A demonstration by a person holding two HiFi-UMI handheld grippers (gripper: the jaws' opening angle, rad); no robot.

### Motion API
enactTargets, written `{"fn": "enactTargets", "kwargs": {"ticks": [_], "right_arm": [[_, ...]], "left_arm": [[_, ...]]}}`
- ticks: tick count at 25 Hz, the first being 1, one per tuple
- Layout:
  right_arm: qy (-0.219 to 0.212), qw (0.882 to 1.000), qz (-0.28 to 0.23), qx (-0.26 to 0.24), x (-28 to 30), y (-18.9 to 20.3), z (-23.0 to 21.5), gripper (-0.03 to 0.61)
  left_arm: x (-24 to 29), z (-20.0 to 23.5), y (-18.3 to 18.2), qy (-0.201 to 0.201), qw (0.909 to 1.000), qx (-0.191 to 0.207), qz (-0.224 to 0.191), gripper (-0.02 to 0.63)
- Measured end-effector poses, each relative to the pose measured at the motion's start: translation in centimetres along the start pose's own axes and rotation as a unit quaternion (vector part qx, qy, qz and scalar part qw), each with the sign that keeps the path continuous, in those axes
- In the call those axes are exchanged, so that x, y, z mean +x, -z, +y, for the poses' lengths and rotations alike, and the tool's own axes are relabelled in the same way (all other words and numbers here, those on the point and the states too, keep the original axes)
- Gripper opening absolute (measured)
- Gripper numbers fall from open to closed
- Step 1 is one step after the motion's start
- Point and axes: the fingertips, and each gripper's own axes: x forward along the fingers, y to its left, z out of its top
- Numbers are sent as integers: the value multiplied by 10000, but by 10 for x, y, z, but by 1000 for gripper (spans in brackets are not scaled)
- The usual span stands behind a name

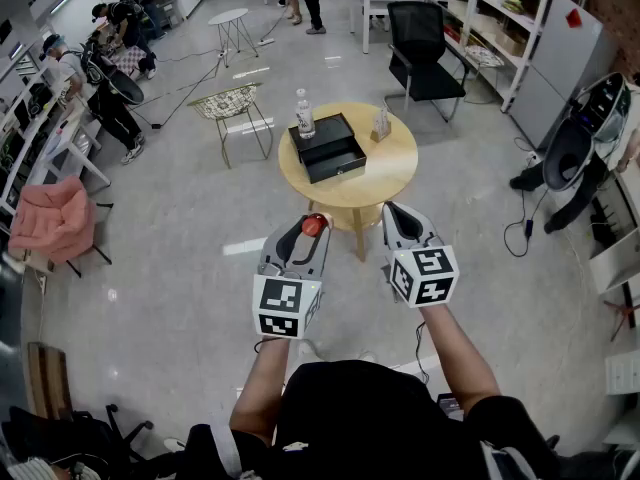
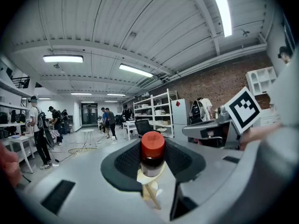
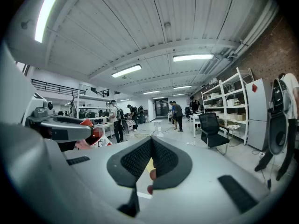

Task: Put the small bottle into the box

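The small bottle (image 1: 314, 225), dark with a red cap, stands upright between the jaws of my left gripper (image 1: 313, 230), which is shut on it. In the left gripper view the bottle (image 2: 153, 154) fills the gap between the black pads (image 2: 126, 164). My right gripper (image 1: 398, 215) hovers beside it on the right, its jaws together with nothing between them; its pads (image 3: 135, 160) meet in the right gripper view. The black box (image 1: 328, 146) lies open on the round wooden table (image 1: 395, 168), ahead of both grippers.
A clear water bottle (image 1: 305, 115) and a small card stand (image 1: 381, 124) share the table with the box. A wire chair (image 1: 232, 108) stands to its left and a black office chair (image 1: 422, 48) behind. Several people work at the far left.
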Motion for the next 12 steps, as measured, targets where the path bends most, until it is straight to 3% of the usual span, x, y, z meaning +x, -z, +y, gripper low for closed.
{"fn": "enactTargets", "kwargs": {"ticks": [12], "right_arm": [[-125, 9996, 176, 172, -25, 15, -17, 2]], "left_arm": [[0, -35, -1, 11, 10000, -48, 15, 149]]}}
